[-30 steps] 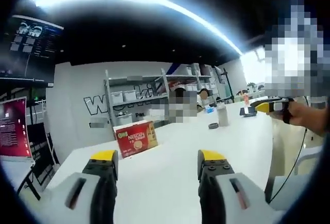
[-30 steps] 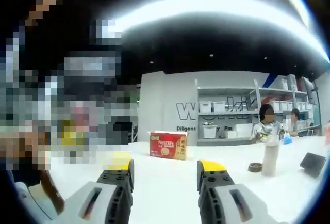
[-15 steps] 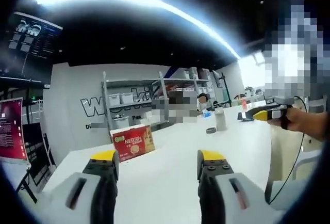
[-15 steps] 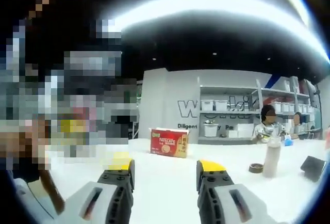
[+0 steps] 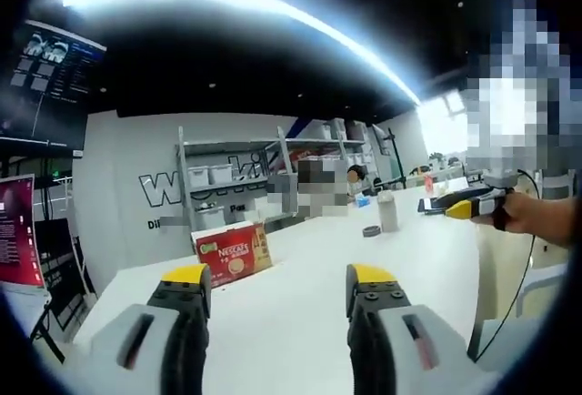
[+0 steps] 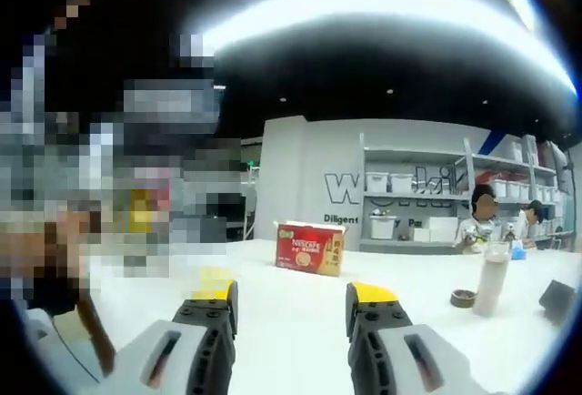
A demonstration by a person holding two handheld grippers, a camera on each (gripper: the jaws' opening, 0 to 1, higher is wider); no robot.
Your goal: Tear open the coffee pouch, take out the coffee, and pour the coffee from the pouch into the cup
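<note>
A red Nescafe coffee box [image 5: 233,251] stands on the white table [image 5: 300,304], a good way beyond my left gripper [image 5: 277,278], which is open and holds nothing. The same red box [image 6: 309,251] lies ahead of my right gripper [image 6: 292,293], also open with nothing between its yellow-tipped jaws. A tall pale cup [image 5: 388,213] stands farther back on the table; in the right gripper view this cup [image 6: 492,278] is at the right. The right gripper [image 5: 475,206] in a person's hand comes into the left gripper view at the right edge.
A small dark roll of tape [image 6: 462,298] lies beside the cup. A dark flat device [image 6: 556,300] rests at the table's far right. Shelves with white bins [image 6: 409,204] line the back wall, with people near them. A red poster [image 5: 14,231] stands left.
Both views have shifted a little with the hands; the red box now sits slightly lower and nearer in each view. Nothing on the table has moved, and both grippers stay open.
</note>
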